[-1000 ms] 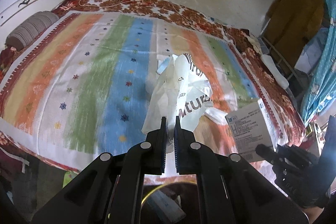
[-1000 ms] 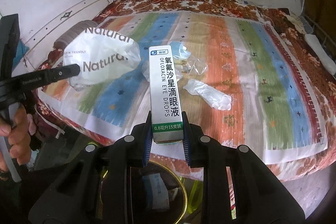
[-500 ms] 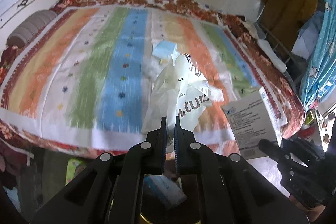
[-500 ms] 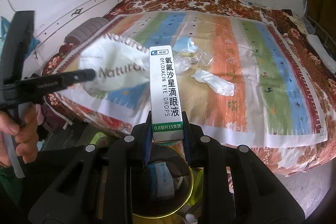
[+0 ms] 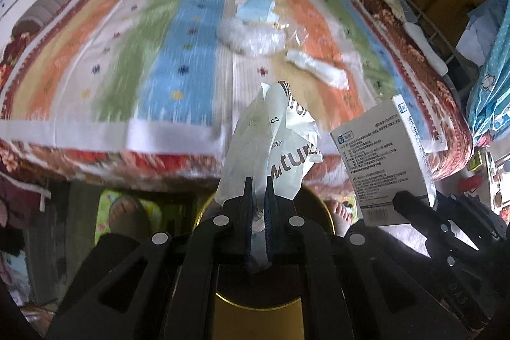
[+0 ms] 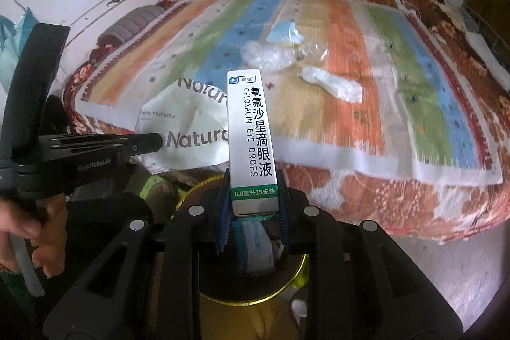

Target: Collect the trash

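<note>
both grippers are loaded and over the bin, so the step in hand is the drop. left gripper (image 5: 257, 180) is clamped nearly shut on a crumpled white wrapper (image 5: 280, 142); right gripper (image 6: 253, 180) is pinched on the lower end of an eye drops box (image 6: 250, 136), which stands up out of the jaws toward 12 o'clock.

the gold-rimmed bin (image 6: 299, 273) sits directly below both sets of fingers, at 6 o'clock in each wrist view, off the near edge of the bed (image 5: 111, 129). there's already a carton-like item inside it.

to do it well: centre each load over the opening before letting go. the wrapper is light and floppy and spreads wide past the jaws, so i'd get it low, else it may drift onto the rim or floor. the box is rigid and tall, so tip it down so it drops end first rather than bridging the rim. release one at a time to avoid the two colliding.

looks: wrapper is white film with brown "natur…" lettering, creased. box is silver-white, green band at the bottom, black print.

still on the bed at 12 o'clock: a clear plastic bag (image 6: 267, 54), a blue scrap (image 6: 283, 32) and a white wad (image 6: 331, 83).
</note>
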